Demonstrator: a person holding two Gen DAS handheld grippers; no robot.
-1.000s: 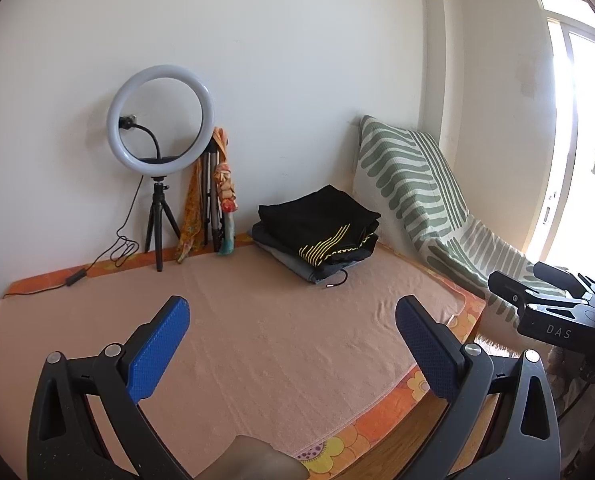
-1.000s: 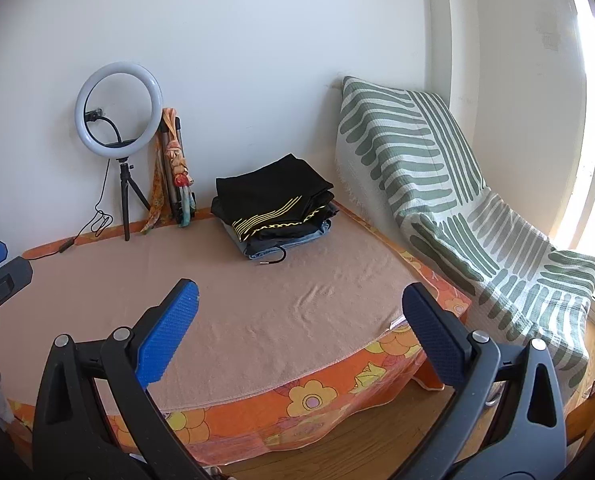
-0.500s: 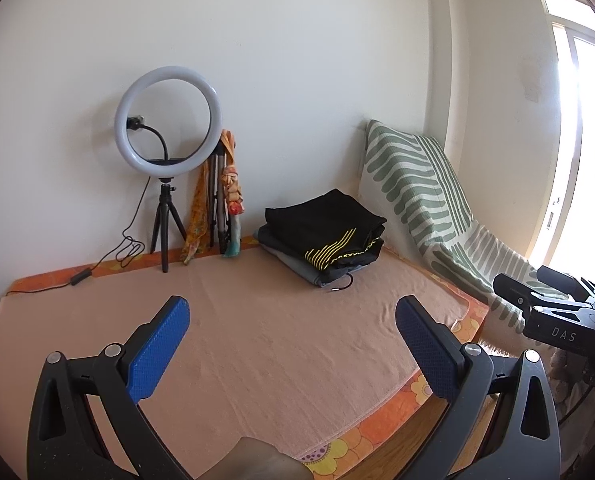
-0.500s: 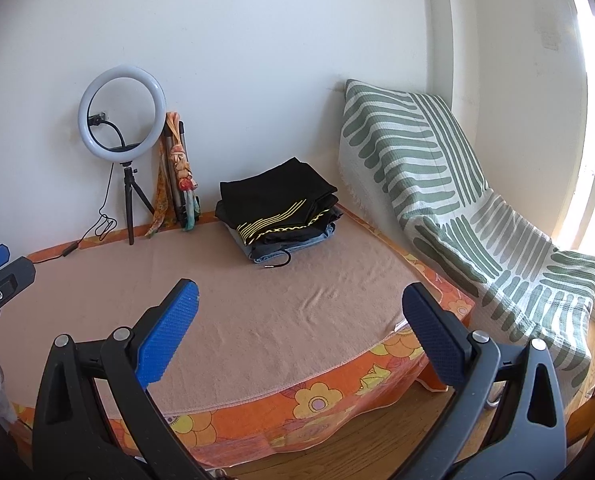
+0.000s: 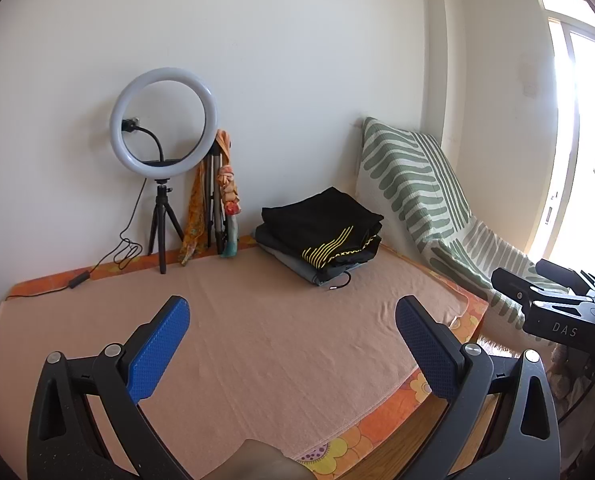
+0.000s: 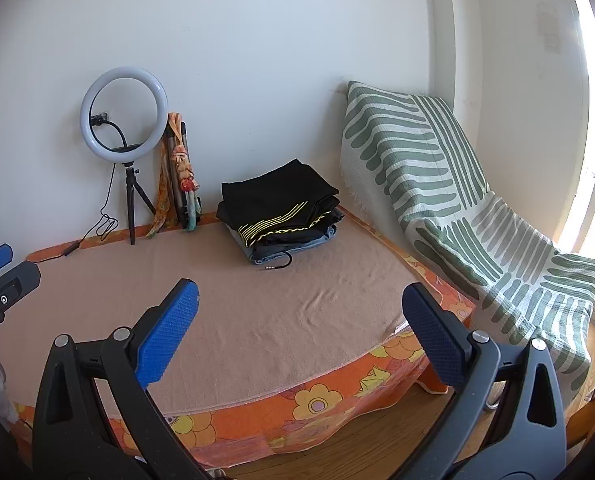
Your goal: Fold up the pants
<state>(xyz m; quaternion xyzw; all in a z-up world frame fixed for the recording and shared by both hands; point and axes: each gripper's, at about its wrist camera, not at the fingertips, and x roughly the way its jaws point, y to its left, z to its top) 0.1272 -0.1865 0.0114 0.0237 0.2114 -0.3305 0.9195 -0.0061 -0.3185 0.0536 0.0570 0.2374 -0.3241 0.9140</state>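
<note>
Both grippers hang wide open and empty above the near edge of the tabletop. The left gripper (image 5: 291,340) has its blue pads spread far apart over the peach cloth (image 5: 257,332), touching nothing; the right gripper (image 6: 299,326) is spread just as wide, farther out over the near right corner and the flowered orange cover (image 6: 317,400) beneath the cloth. Over the last second little has changed: the left view has drifted slightly, so the ring light (image 5: 164,120) and the clothes sit a touch farther right in it than before, while the right view has barely shifted. That reads as settling or repositioning rather than an approach, so the fold itself has probably not begun. No pants lie spread on the open cloth. The only garments visible are a stack of folded clothes (image 5: 321,236) at the far right of the tabletop, well away from both grippers: a black piece with yellow stripes on top, grey and what looks like denim below, a drawstring trailing from the near edge. Whether that stack is finished work or the supply to draw from cannot be told. A striped green-and-white throw (image 6: 437,184) drapes a seat to the right of the tabletop.
</note>
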